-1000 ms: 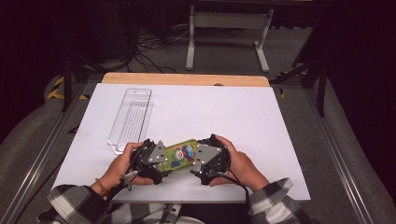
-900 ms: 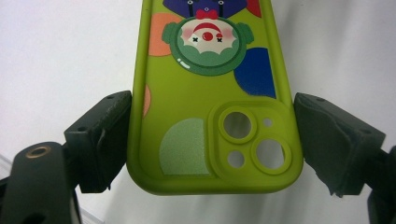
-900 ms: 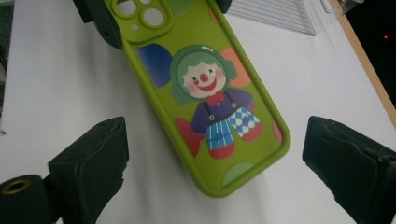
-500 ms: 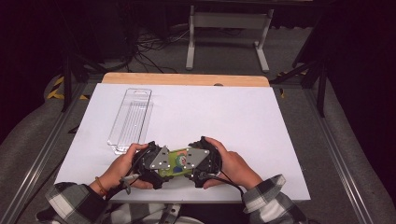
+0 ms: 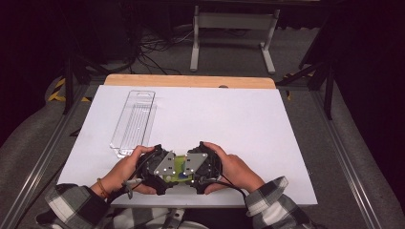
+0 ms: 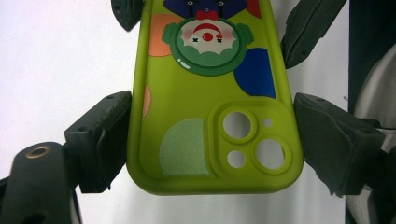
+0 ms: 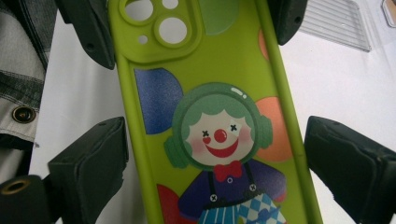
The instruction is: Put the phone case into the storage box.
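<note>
Lime-green phone case point(image 5: 177, 167) sits at six o'clock on the surface point(image 5: 215, 114), its camera end pinched by the left gripper point(image 6: 212, 135). The fingers of the right gripper point(image 7: 215, 154), just closing, flank the other end, barely spread. An uneven squeeze could buckle the soft case and pop it free.

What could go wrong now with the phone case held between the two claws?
The left claw grips the green clown phone case by its thin side edges at the camera end; harder squeezing might bow it.
The right claw has its jaws just been closing around the other end; I cannot tell whether both pads press yet, so that end might slip toward the table.
</note>
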